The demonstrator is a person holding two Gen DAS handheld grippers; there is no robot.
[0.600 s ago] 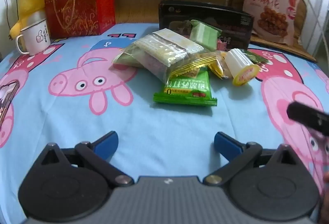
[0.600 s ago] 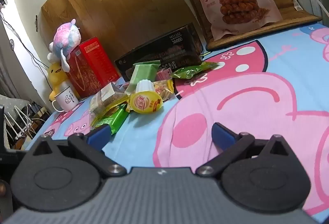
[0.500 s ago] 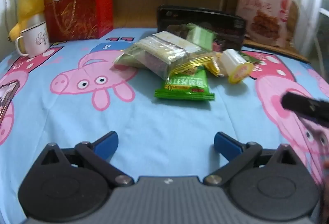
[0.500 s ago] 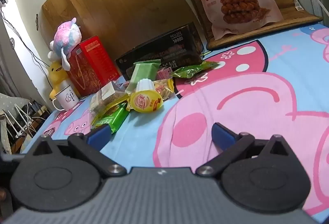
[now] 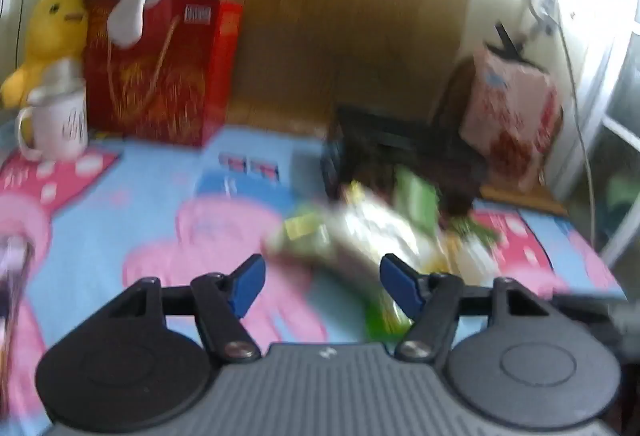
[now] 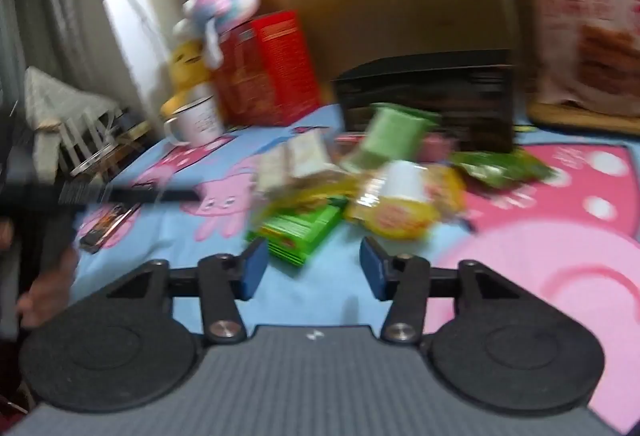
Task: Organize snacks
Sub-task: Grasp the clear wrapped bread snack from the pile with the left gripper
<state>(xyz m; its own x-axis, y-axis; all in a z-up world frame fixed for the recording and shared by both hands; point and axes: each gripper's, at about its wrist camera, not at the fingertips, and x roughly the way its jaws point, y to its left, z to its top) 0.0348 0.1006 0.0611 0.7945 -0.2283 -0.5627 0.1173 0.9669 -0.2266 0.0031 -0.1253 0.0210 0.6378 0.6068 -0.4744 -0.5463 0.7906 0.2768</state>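
A pile of snack packets lies on the Peppa Pig cloth in front of a black box. In the right wrist view I see a green packet, a yellow-capped cup, a pale green pack and a clear wrapped pack, with the black box behind. My left gripper is open and empty, close to the pile. My right gripper is open and empty, just short of the green packet. Both views are motion-blurred.
A red gift box with plush toys and a white mug stand at the back left. A large pink snack bag leans at the back right. A phone lies on the cloth at the left.
Both grippers have moved forward towards the snack pile and their jaws have narrowed a little. The right gripper has swung left to face the pile.
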